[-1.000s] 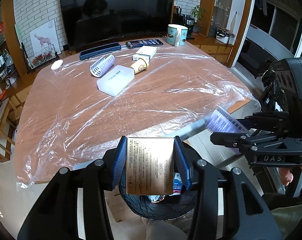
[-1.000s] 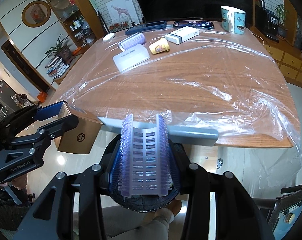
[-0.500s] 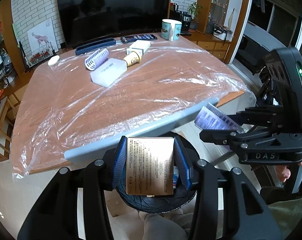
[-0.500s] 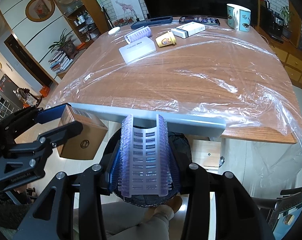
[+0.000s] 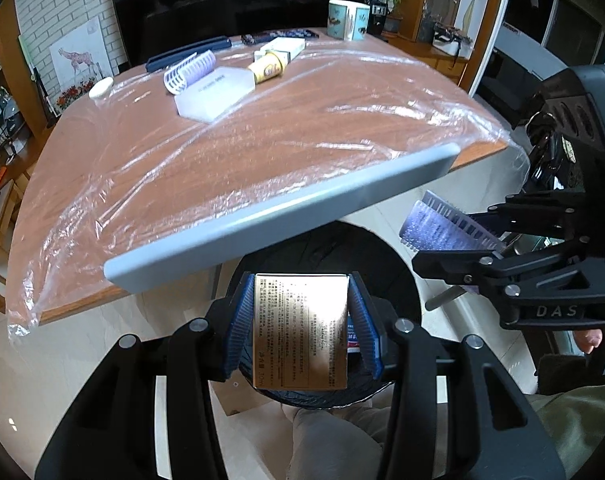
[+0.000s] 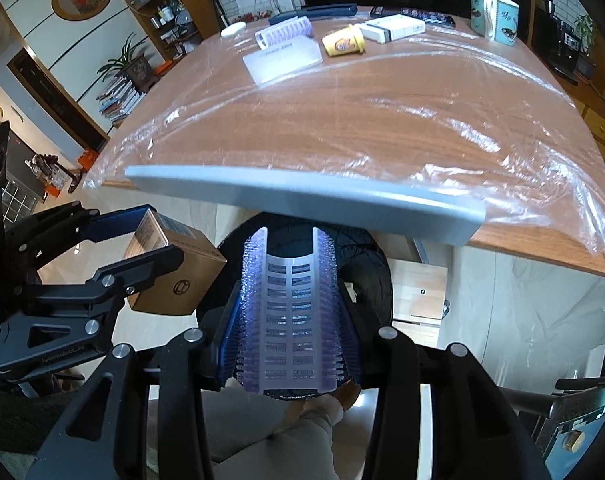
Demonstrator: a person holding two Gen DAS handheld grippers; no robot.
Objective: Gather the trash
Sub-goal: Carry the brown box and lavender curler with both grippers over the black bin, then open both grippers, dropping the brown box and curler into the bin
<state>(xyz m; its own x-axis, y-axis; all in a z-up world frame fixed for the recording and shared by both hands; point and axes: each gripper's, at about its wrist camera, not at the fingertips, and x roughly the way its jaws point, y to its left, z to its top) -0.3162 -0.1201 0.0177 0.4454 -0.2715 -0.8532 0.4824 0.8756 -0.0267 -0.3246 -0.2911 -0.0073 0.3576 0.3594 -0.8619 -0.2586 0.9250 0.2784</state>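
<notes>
My left gripper (image 5: 300,326) is shut on a small gold-brown carton (image 5: 301,330) with printed text, held over the mouth of a black bin (image 5: 326,252) below the table's near edge. The right gripper (image 6: 290,320) is shut on a purple and white hair roller (image 6: 290,316), also above the black bin (image 6: 366,268). From the left wrist view the right gripper (image 5: 458,240) and its hair roller (image 5: 442,228) hang at the right. In the right wrist view the left gripper (image 6: 142,240) with the carton (image 6: 174,268) is at the left.
The wooden table (image 5: 262,132) is wrapped in clear plastic, with a grey bar (image 5: 286,216) along its near edge. At its far end lie another roller (image 5: 188,68), a white pack (image 5: 214,94), a yellow cup (image 5: 268,67), a white box (image 5: 282,46) and a mug (image 5: 348,20). A person's legs show below.
Both grippers have sunk below the table's near edge with their loads. The grey bar and the table top now sit higher in both views, and the black bin shows more fully.
</notes>
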